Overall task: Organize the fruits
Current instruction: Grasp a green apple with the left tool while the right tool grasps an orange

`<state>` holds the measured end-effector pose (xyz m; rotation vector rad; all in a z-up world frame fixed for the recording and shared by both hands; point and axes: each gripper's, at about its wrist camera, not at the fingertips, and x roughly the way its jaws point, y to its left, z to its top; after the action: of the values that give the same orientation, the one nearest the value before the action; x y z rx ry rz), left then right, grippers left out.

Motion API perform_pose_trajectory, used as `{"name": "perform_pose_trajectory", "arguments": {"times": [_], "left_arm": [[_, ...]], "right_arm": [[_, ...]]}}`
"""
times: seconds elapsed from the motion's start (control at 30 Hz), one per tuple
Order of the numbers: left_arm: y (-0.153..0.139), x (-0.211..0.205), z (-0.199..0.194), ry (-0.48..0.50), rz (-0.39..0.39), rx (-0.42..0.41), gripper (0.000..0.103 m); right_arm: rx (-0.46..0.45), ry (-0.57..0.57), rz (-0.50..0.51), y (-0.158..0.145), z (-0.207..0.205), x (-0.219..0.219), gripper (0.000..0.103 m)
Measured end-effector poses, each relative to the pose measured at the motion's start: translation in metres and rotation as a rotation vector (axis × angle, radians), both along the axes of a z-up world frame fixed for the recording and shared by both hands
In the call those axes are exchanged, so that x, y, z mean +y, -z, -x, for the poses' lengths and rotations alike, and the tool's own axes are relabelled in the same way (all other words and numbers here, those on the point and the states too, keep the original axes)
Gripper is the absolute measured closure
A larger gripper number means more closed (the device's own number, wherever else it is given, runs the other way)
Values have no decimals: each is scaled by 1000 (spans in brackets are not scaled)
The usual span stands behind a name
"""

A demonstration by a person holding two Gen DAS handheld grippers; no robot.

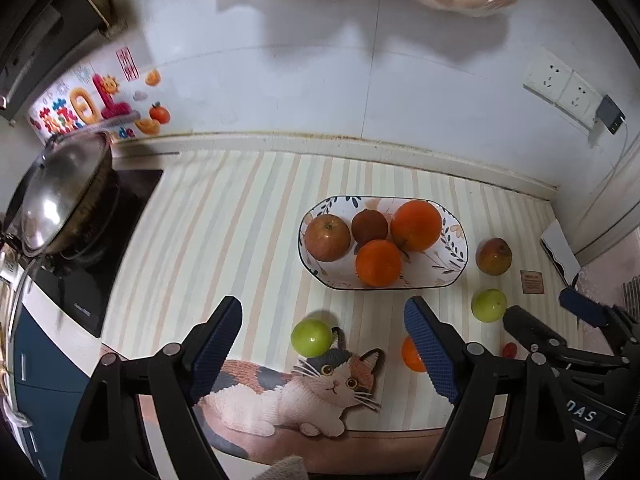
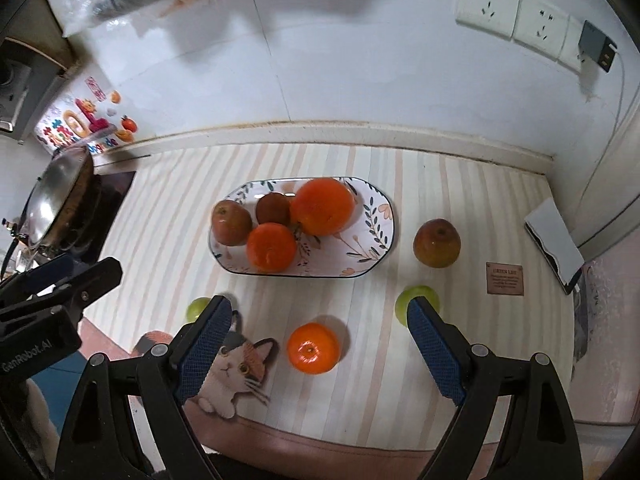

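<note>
An oval floral plate (image 1: 454, 264) (image 2: 376, 236) on the striped mat holds a red apple (image 1: 327, 237), a dark brown fruit (image 1: 369, 225) and two oranges (image 1: 416, 225) (image 1: 378, 262). Loose on the mat lie a green fruit (image 1: 311, 337) (image 2: 197, 308), a small orange (image 2: 313, 347) (image 1: 411, 356), a second green fruit (image 1: 489, 305) (image 2: 416, 294), a red-green apple (image 1: 494, 256) (image 2: 436, 243) and a tiny red fruit (image 1: 509, 350). My left gripper (image 1: 323, 336) is open above the first green fruit. My right gripper (image 2: 320, 336) is open above the small orange.
A wok with a steel lid (image 1: 60, 196) sits on a black hob (image 1: 84, 280) at the left. A white box (image 2: 554, 240) and a small brown label (image 2: 505, 278) lie at the right. Wall sockets (image 2: 512, 16) with a charger are behind. The counter's front edge is near.
</note>
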<state>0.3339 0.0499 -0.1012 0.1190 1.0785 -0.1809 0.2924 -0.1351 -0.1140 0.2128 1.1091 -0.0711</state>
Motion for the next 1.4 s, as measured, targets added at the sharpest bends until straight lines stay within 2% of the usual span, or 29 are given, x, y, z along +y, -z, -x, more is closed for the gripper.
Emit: {"name": "perform_pose_trajectory", "arguments": {"times": [0.3,0.43,0.57,0.67,0.8,0.97,1.07,1.17,1.27,1.4], "left_arm": [[-21,2,22,-4,14,-80,20],[-22,-1,26,-1,12,-94,20],[-17,-3,24,-5,6,-75,20],[-1,-2,14,-19,-7,-31,20],[31,2,-4,-54,-50,39,20],[87,16,-32,-88,-80,199,20],[119,24,-45,-109,-63,302,20],[151,32,-55,-131,-23,413,20],[179,33,-60,-142,11,505,20],[200,25,-61,-133,16,560,20]], "right_arm": [[-81,20,3,-35,29,1,11],[-92,29,0,-38,32,0,11],[-78,42,-28,-31,29,-6,11],[-42,49,-79,-12,21,-12,11],[62,45,-100,36,4,-17,11],[226,29,-152,114,-15,-13,11],[308,9,-175,156,-25,-5,12],[370,-14,-165,185,-32,5,13],[399,-30,-159,200,-36,11,13],[431,-33,-165,215,-39,15,16]]}}
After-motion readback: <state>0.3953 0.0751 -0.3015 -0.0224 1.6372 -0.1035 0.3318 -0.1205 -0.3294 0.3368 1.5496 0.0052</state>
